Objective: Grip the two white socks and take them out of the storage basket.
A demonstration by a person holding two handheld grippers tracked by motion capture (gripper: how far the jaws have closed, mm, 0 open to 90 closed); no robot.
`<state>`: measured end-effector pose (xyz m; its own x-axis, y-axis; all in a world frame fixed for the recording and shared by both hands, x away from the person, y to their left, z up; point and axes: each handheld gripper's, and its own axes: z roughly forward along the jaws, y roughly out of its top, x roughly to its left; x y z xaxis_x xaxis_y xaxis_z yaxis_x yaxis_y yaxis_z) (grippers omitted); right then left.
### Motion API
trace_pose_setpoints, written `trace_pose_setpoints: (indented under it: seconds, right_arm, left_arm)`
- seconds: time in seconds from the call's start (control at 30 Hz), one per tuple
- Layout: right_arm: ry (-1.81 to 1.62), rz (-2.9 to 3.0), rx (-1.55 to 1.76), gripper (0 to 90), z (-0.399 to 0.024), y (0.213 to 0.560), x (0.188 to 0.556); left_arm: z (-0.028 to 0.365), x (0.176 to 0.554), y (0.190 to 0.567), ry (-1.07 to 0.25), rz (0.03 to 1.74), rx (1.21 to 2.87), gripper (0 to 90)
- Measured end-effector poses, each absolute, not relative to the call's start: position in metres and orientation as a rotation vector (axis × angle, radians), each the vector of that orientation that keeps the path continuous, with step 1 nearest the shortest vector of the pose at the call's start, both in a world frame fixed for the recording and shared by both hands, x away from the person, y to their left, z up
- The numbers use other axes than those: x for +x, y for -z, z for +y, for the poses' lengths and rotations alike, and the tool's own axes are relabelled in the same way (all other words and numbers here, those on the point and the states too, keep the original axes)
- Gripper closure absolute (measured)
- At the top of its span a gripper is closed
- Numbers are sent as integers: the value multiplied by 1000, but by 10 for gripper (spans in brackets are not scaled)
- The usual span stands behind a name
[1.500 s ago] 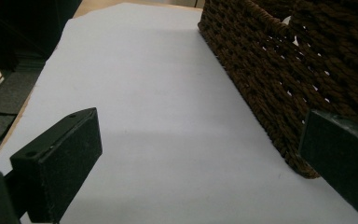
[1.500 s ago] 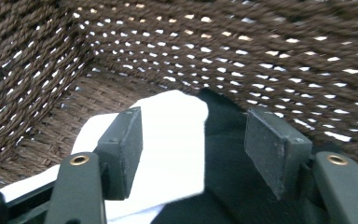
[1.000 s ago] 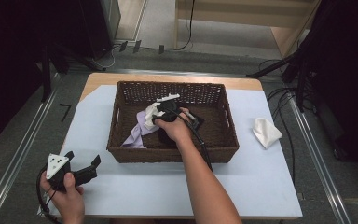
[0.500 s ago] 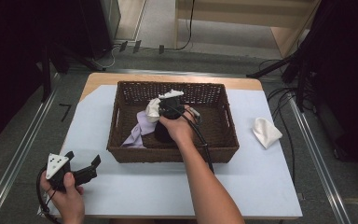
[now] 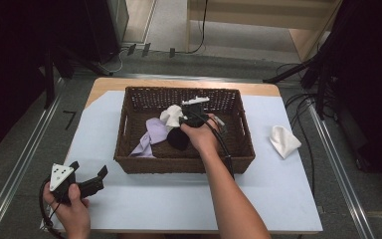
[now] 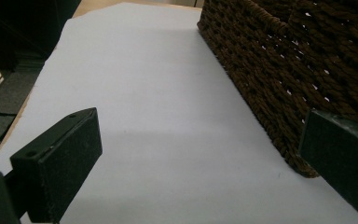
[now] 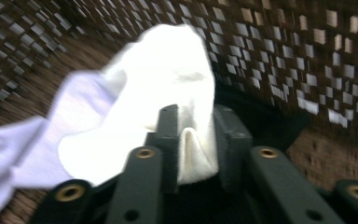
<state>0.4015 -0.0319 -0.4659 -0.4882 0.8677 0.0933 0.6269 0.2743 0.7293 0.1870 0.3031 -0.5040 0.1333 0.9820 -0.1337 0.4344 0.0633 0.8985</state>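
Centre of the high view: our right gripper (image 5: 186, 115) sits inside the basket (image 5: 129, 144), its jaws pinched on a fold of the white sock (image 7: 168, 65). They have just been closing and then easing a little, with that cloth between them. Seen along the jaws in the right gripper view, the pinch takes only the sock's near edge; most of it bulges free above the pads toward the upper middle of the frame. A lilac sock (image 7: 23, 140) lies touching it at the left, and a black sock (image 5: 177, 140) sits just below the hand in the high view. Our left gripper (image 5: 87, 180) rests at lower left on the white sheet (image 6: 144, 93), jaws spread wide with nothing between them, the basket wall just beside its right jaw. We judge the step to be lifting the white sock out of the basket, likely toward the other white sock (image 5: 282, 140) lying alone at the right of the sheet. To do it well: keep the pinch firm, since the bite is shallow and the cloth could slip; rise straight until the hanging part clears the far rim; watch that the lilac one does not drag along. If it clings, we pause and shake lightly. Left hand can stay parked.
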Motion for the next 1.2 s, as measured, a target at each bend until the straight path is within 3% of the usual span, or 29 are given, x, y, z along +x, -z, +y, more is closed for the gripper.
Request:
trace_pose_setpoints:
  seconds: [0.2, 0.33, 0.43, 0.47, 0.83, 1.2]
  right_arm:
    - [-1149, 2171, 1332, 712, -30, 462, 401]
    - [-1236, 2126, 1336, 618, -24, 462, 402]
    - [-1288, 2155, 1322, 824, -23, 461, 402]
    - [-1291, 2162, 1312, 849, -23, 461, 402]
    - [-1426, 2107, 1172, 871, -6, 435, 390]
    - [-1443, 1943, 1121, 877, -35, 408, 381]
  left_arm:
    - [303, 187, 504, -770, 1440, 1515, 3]
    - [303, 187, 504, -771, 1438, 1512, 3]
    - [303, 187, 504, -771, 1440, 1514, 3]
    - [303, 187, 504, -771, 1440, 1514, 3]
    - [303, 188, 504, -772, 1439, 1513, 3]
    - [303, 187, 504, -773, 1440, 1522, 3]
